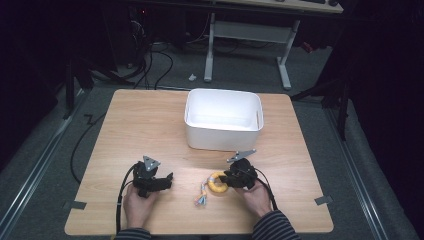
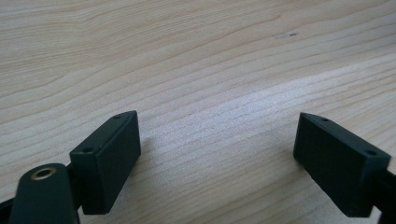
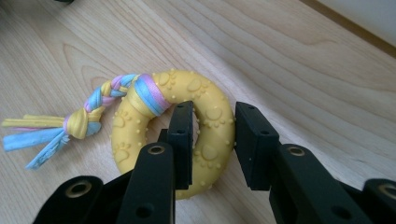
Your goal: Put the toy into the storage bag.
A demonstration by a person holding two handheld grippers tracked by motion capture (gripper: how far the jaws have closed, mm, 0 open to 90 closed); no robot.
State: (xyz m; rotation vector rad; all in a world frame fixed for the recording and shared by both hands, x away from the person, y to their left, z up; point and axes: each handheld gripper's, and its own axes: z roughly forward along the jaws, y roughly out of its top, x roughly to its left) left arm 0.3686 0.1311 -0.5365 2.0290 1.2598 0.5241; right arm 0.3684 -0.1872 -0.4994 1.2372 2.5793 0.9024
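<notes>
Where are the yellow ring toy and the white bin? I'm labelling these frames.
yellow ring toy (image 3: 212, 114), right gripper view, on its paw-print band between the jaws.
white bin (image 1: 220, 137), high view, on its front wall.

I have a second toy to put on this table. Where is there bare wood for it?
Free: left of the white bin, and right of it to the table edge. Crowded: the front, between left gripper, yellow ring toy and right gripper.

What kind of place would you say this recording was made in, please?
Probably a lab or workshop set up for recording. A small wooden table stands on grey carpet, cables trail across the floor behind it, and a white-legged desk stands beyond. A person works hand-held grippers beside a white bin.
</notes>
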